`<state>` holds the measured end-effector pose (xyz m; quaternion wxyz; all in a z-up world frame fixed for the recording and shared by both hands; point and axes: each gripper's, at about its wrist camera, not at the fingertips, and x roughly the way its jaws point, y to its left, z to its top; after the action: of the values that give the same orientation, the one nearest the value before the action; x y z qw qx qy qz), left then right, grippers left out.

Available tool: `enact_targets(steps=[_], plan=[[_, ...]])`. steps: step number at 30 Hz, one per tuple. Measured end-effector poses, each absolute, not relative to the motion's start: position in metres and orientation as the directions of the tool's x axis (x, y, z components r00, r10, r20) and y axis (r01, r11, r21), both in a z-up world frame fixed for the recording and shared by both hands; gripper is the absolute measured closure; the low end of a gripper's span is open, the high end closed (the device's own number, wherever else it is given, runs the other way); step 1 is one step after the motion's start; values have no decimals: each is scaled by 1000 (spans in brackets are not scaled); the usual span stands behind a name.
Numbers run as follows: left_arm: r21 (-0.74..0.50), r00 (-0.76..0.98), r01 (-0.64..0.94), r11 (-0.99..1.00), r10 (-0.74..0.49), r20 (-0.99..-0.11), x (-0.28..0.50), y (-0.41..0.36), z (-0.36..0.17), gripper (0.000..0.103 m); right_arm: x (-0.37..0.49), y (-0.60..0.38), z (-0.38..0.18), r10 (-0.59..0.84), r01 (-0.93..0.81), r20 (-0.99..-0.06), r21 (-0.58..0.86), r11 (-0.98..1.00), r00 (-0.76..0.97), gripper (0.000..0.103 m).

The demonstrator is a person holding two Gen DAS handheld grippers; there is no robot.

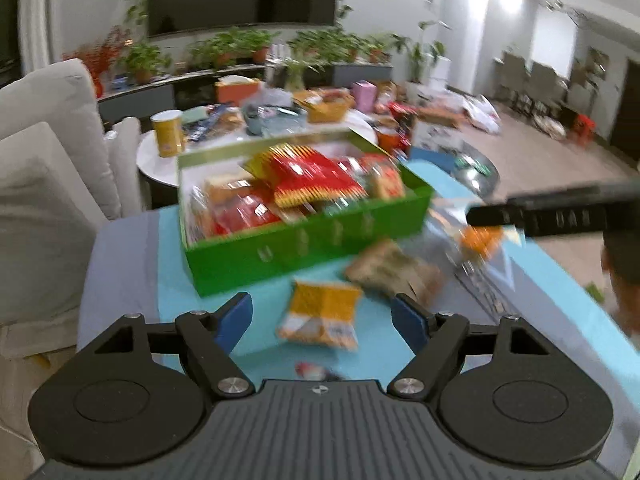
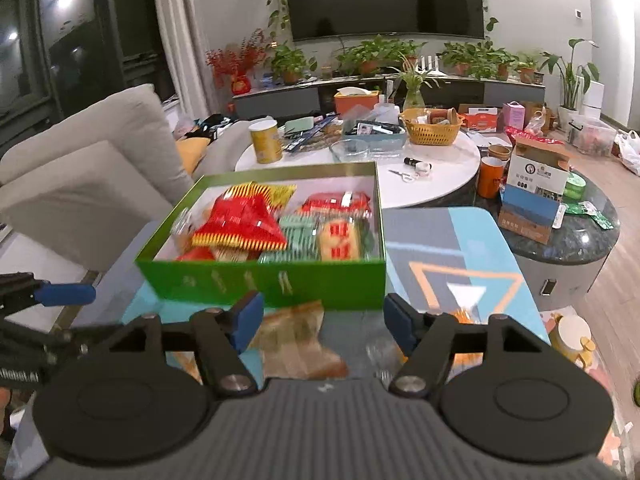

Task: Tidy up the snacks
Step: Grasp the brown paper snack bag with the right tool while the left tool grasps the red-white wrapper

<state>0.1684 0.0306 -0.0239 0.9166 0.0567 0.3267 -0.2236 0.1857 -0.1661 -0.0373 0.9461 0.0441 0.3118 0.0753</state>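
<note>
Left gripper (image 1: 322, 320) jaws spread, empty, above yellow-orange foil snack packet (image 1: 322, 316); right gripper (image 2: 324, 322) likewise spread. Centre, pinch mid-packet, lift into green rectangular cardboard box (image 1: 304, 244).

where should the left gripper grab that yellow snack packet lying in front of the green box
Grip the yellow packet across its two long side edges, coming down from above. It lies flat on the blue mat, clear of the green box, and the left gripper is open.

Black left tool (image 1: 322, 320), blue pads (image 1: 236, 318), silver screws, ribbed grey housing
</note>
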Motion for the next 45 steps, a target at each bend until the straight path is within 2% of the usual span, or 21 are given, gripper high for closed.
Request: enact_targets(steps=[7,12,30,32,34,35,40,45], plan=[[64,650,526,848,-352,-674,143,14,-53,28,169,-165,-45,196,-151,-613,125,981,765,50],[115,650,513,851,-297,-700,151,2,-76,28,168,-164,-57,211,-159,-633,139,977,745,49],[19,619,478,878,-321,-717,171,15,-97,29,210,-145,-98,236,-193,-679,140,971,695,48],[9,621,473,881,-327,-712,172,17,-98,30,217,-142,-100,232,-199,-681,129,972,695,48],[-15,618,475,880,-346,-706,172,19,-98,41,223,-139,-102,228,-206,-682,116,972,695,48],[-33,613,476,879,-358,-704,172,20,-98,43,224,-138,-103,227,-208,-683,111,972,694,48],[-56,614,459,887,-362,-701,173,22,-96,50,236,-136,-111,221,-211,-703,103,972,676,48],[-60,613,465,884,-369,-699,172,24,-94,52,244,-131,-119,201,-209,-716,79,975,668,48]])
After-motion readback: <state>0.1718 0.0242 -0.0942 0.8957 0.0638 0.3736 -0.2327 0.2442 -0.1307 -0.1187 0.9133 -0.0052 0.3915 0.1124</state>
